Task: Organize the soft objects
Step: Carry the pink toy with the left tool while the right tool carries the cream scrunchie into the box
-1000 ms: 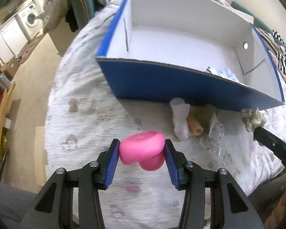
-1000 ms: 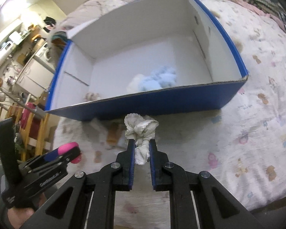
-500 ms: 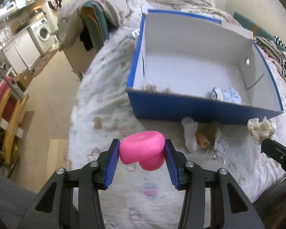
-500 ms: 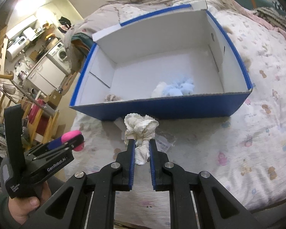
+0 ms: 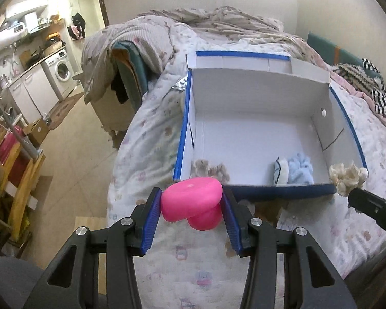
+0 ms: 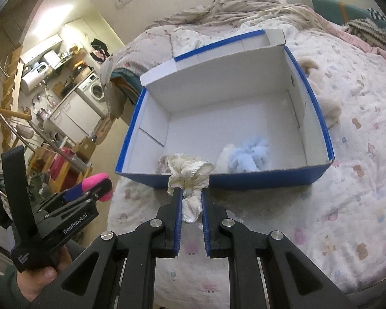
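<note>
Both grippers have risen above the box [image 5: 257, 134], left gripper [image 5: 191, 207] clamping pink sponge [image 5: 191, 200], right gripper [image 6: 191, 203] cream cloth [image 6: 189, 177].

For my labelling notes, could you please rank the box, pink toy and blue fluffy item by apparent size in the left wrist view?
1. box
2. pink toy, inflated by nearness to the camera
3. blue fluffy item

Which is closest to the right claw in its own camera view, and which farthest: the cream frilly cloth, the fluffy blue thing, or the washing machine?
1. The cream frilly cloth, pinched in the right claw itself.
2. The fluffy blue thing, inside the blue box near its front wall, slightly right.
3. The washing machine, far off on the left in the kitchen.
</note>
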`<move>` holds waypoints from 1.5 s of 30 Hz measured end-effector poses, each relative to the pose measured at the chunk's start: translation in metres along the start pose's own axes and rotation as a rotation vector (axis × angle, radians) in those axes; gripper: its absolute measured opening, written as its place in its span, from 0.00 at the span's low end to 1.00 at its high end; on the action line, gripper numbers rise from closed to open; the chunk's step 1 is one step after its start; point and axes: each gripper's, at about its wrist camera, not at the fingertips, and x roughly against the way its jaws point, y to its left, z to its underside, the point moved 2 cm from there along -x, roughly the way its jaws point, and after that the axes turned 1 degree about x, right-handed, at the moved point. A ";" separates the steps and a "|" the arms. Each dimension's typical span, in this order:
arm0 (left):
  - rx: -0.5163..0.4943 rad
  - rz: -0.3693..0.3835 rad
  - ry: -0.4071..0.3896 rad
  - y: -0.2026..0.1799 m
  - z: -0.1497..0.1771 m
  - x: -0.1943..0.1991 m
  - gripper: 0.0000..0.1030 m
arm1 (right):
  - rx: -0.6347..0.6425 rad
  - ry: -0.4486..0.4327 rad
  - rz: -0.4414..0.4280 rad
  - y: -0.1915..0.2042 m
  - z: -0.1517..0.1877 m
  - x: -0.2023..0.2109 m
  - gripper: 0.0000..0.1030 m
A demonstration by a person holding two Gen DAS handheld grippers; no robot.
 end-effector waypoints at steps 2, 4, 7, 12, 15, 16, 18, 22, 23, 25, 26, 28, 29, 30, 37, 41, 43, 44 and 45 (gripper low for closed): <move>0.007 0.003 -0.001 0.001 -0.006 0.000 0.41 | 0.001 -0.006 -0.004 -0.001 -0.006 0.001 0.15; 0.006 0.002 -0.006 0.001 -0.011 -0.001 0.41 | 0.005 -0.014 -0.008 0.000 -0.010 0.003 0.15; 0.005 -0.005 -0.008 0.001 -0.016 -0.006 0.41 | 0.005 -0.026 -0.005 -0.001 -0.017 0.005 0.15; 0.017 0.007 0.006 -0.002 -0.025 -0.013 0.41 | -0.007 -0.017 0.012 -0.009 -0.024 0.000 0.15; 0.005 0.006 -0.006 -0.004 -0.032 -0.014 0.41 | -0.003 -0.020 0.018 -0.012 -0.030 -0.002 0.15; 0.003 0.006 -0.008 -0.004 -0.034 -0.014 0.41 | -0.001 -0.022 0.018 -0.013 -0.032 -0.002 0.15; -0.006 0.006 -0.015 -0.006 -0.042 -0.016 0.41 | 0.005 -0.026 0.020 -0.014 -0.037 -0.003 0.15; -0.033 0.008 -0.027 -0.011 -0.056 -0.021 0.41 | 0.023 -0.030 0.024 -0.015 -0.046 -0.008 0.15; -0.042 0.007 -0.032 -0.013 -0.059 -0.022 0.41 | 0.030 -0.031 0.026 -0.015 -0.049 -0.010 0.15; -0.059 0.007 -0.040 -0.017 -0.066 -0.026 0.41 | 0.039 -0.030 0.028 -0.016 -0.055 -0.014 0.15; -0.068 0.006 -0.043 -0.019 -0.069 -0.029 0.41 | 0.044 -0.029 0.030 -0.017 -0.057 -0.017 0.15; -0.083 0.006 -0.045 -0.023 -0.074 -0.035 0.41 | 0.055 -0.025 0.037 -0.019 -0.062 -0.022 0.15; -0.088 0.006 -0.043 -0.024 -0.076 -0.038 0.41 | 0.053 -0.024 0.038 -0.021 -0.064 -0.025 0.15; -0.089 0.007 -0.039 -0.027 -0.077 -0.041 0.41 | 0.048 -0.022 0.038 -0.023 -0.065 -0.028 0.15; -0.088 0.023 -0.007 -0.039 -0.079 -0.069 0.41 | 0.015 -0.013 0.036 -0.033 -0.076 -0.045 0.15; -0.097 0.019 0.005 -0.039 -0.073 -0.085 0.41 | 0.018 -0.008 0.045 -0.037 -0.081 -0.052 0.15; -0.085 0.014 0.019 -0.038 -0.071 -0.095 0.41 | 0.015 -0.001 0.055 -0.040 -0.082 -0.057 0.15; -0.077 0.013 0.024 -0.037 -0.071 -0.098 0.41 | 0.006 0.007 0.056 -0.043 -0.081 -0.061 0.15; -0.073 0.014 0.030 -0.037 -0.070 -0.101 0.41 | -0.003 0.017 0.058 -0.045 -0.081 -0.065 0.15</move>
